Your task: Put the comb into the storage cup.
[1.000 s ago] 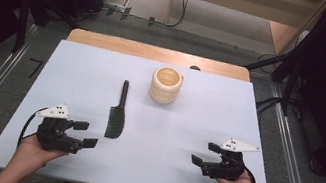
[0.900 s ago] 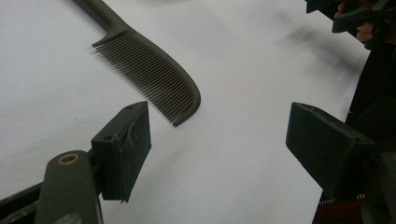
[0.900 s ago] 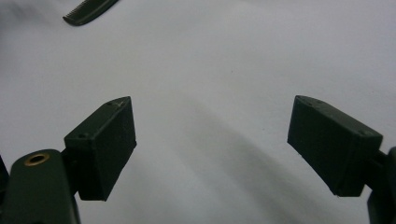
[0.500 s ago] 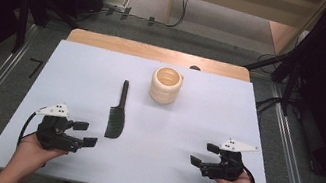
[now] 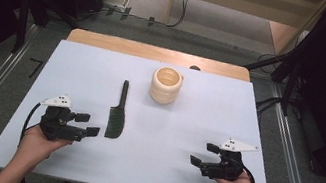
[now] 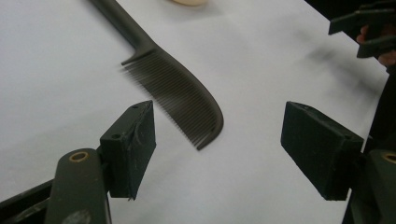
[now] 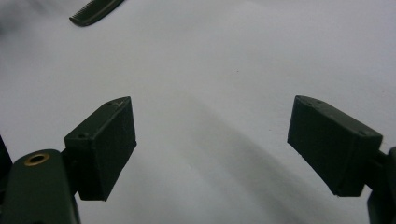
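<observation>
Near the middle of the white bench (image 5: 195, 127) lies a dark comb (image 5: 118, 114), flat, handle pointing to twelve o'clock, teeth end toward six. At its two o'clock stands a cream ridged cup (image 5: 166, 85), well apart. Left tongs (image 5: 92, 125) sit at the comb's eight o'clock — jaws wide, holding nothing. Right tongs (image 5: 203, 154) rest at four o'clock, well apart — jaws wide too.

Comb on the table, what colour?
Dark olive-black comb; clearest in the left gripper view.
</observation>
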Demonstrator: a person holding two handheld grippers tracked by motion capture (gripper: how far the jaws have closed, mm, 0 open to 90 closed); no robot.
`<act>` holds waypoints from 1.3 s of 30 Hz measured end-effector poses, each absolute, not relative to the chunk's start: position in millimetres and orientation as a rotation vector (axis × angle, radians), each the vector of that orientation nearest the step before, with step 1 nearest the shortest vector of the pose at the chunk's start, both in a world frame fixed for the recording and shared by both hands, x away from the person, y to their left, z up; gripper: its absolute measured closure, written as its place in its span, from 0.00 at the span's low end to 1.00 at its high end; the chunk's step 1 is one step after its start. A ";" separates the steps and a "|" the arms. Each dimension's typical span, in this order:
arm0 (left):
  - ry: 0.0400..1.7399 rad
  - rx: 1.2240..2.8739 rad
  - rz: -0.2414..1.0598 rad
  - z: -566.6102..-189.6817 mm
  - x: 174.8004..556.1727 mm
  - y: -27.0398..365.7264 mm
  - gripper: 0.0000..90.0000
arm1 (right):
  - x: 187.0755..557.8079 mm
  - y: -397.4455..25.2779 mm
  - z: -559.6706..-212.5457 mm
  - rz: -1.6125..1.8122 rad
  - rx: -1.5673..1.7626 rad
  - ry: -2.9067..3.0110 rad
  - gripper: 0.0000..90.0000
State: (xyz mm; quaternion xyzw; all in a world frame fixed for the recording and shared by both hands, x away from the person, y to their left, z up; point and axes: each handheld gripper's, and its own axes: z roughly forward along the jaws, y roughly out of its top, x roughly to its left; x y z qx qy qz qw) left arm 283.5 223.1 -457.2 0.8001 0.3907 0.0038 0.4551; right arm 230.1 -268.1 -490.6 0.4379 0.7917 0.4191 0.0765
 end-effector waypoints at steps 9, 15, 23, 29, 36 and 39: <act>0.964 1.973 0.044 -446.0 305.7 216.4 0.27 | 229.8 -268.3 -490.2 1.261 1.312 2.371 0.15; 0.969 1.973 0.035 -433.7 321.7 211.2 0.28 | 230.0 -268.7 -490.2 1.265 1.307 2.370 0.15; 0.961 1.983 0.031 -428.1 339.7 205.2 0.28 | 230.3 -268.1 -490.3 1.268 1.311 2.371 0.15; 0.973 1.962 0.014 -426.2 356.1 198.9 0.28 | 230.5 -267.9 -490.5 1.273 1.306 2.374 0.15; 0.961 1.970 0.020 -424.2 369.7 191.7 0.29 | 230.5 -267.2 -490.4 1.278 1.300 2.374 0.15; 0.941 1.969 0.043 -423.6 376.9 186.2 0.29 | 230.4 -267.3 -490.2 1.280 1.301 2.375 0.15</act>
